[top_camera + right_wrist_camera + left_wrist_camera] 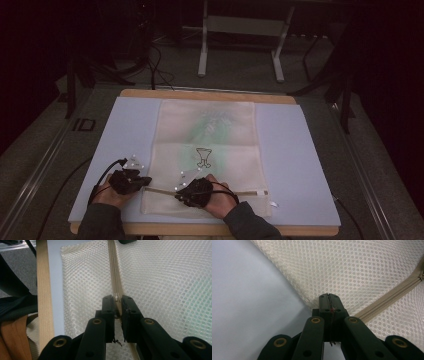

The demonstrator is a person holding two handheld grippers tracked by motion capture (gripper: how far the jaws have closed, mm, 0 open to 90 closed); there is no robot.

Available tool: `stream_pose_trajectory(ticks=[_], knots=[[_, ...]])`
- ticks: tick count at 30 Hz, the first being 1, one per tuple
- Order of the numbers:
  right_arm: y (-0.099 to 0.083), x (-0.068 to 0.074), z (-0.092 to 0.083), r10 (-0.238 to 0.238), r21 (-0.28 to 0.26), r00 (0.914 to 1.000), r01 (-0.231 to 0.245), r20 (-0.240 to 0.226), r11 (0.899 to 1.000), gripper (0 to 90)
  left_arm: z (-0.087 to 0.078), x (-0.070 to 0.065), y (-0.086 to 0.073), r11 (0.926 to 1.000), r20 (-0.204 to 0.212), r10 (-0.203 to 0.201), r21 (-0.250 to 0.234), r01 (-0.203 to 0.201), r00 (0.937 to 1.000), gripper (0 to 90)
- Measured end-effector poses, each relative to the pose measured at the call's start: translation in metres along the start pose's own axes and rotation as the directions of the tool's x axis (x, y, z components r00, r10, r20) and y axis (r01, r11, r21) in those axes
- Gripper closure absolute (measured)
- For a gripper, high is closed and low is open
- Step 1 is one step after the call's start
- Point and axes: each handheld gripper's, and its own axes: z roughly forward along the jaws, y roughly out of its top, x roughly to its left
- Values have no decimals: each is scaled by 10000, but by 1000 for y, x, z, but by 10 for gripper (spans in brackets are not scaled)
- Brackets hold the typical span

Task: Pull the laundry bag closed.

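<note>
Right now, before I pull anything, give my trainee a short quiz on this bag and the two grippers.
1. True or false: the mesh bag lies flat on the blue mat.
2. What does the right gripper pinch? A) the zipper B) the mat's edge C) a cable
3. Where on the bag is the left gripper clamped?

Key
1. True.
2. A: its jaws are closed on the zipper, at the slider.
3. On the bag's edge, beside the zipper's end.
</note>
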Motion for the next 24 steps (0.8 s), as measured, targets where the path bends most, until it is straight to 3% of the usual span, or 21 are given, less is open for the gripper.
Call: stream_pose_trajectory(ticks=[24], knots=[[-16,-5,-9,231,14,9997,-231,44,9997,822,0,0,0,10000,-19,16,28,-16,10000,898]])
